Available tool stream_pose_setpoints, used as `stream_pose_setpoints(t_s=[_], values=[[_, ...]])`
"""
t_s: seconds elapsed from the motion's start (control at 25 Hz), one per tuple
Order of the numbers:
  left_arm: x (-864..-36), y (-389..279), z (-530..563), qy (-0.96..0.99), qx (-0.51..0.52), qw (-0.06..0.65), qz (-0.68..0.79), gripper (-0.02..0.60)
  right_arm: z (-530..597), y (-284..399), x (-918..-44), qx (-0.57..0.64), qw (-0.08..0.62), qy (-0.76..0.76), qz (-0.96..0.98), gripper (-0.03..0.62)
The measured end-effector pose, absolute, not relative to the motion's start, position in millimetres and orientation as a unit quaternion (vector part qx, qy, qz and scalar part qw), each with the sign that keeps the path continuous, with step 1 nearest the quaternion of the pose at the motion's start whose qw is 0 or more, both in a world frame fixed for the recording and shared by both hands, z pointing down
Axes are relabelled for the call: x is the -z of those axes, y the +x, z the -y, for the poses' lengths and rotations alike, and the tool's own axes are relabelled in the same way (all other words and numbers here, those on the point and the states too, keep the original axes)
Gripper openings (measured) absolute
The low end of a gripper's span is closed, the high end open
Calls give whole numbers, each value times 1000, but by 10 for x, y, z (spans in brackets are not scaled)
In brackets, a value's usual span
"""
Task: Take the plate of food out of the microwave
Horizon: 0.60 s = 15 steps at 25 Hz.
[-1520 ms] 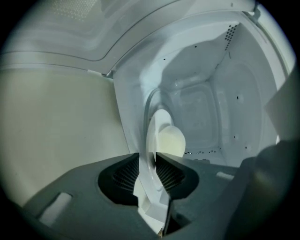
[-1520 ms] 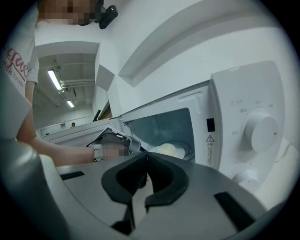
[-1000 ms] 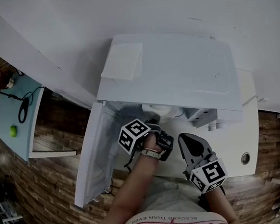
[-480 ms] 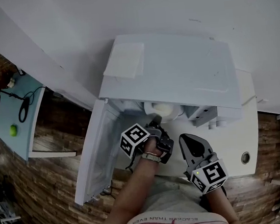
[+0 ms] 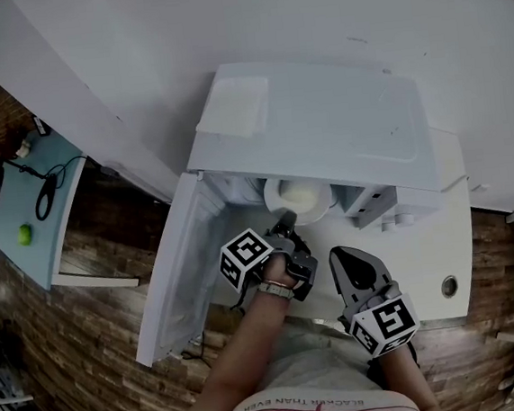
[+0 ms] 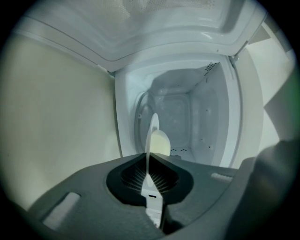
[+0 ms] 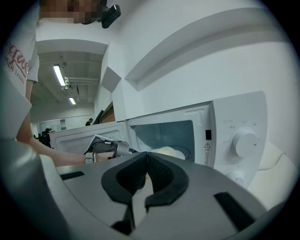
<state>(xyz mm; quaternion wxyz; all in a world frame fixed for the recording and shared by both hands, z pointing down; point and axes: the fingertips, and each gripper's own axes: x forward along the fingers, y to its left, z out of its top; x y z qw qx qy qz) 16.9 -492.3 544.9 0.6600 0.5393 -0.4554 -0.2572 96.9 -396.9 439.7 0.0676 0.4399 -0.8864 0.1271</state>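
The white microwave stands with its door swung open to the left. A white plate with a pale lump of food shows at the cavity's mouth. My left gripper is shut on the plate's near rim. In the left gripper view the plate stands edge-on between the shut jaws of the left gripper, with the food on its right side. My right gripper is shut with nothing in it, in front of the control panel. The right gripper view shows the right gripper and, past it, the food.
The microwave sits on a white counter against a white wall. Its dials are at the right of the cavity. A folded white cloth lies on the microwave's top. At the far left, lower down, is a pale blue table with cables.
The plate has slid a little outward from the cavity, so more of it and the food shows. The left gripper drew back slightly with it. The right gripper stayed put.
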Motion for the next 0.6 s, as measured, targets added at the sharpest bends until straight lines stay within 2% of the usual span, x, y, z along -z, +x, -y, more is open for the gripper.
stream_pose_setpoints(t_s=[0.6], values=[[-5254, 172, 4581, 555, 282, 645, 443, 14, 3625, 959, -4294, -110, 58, 429, 895, 12]])
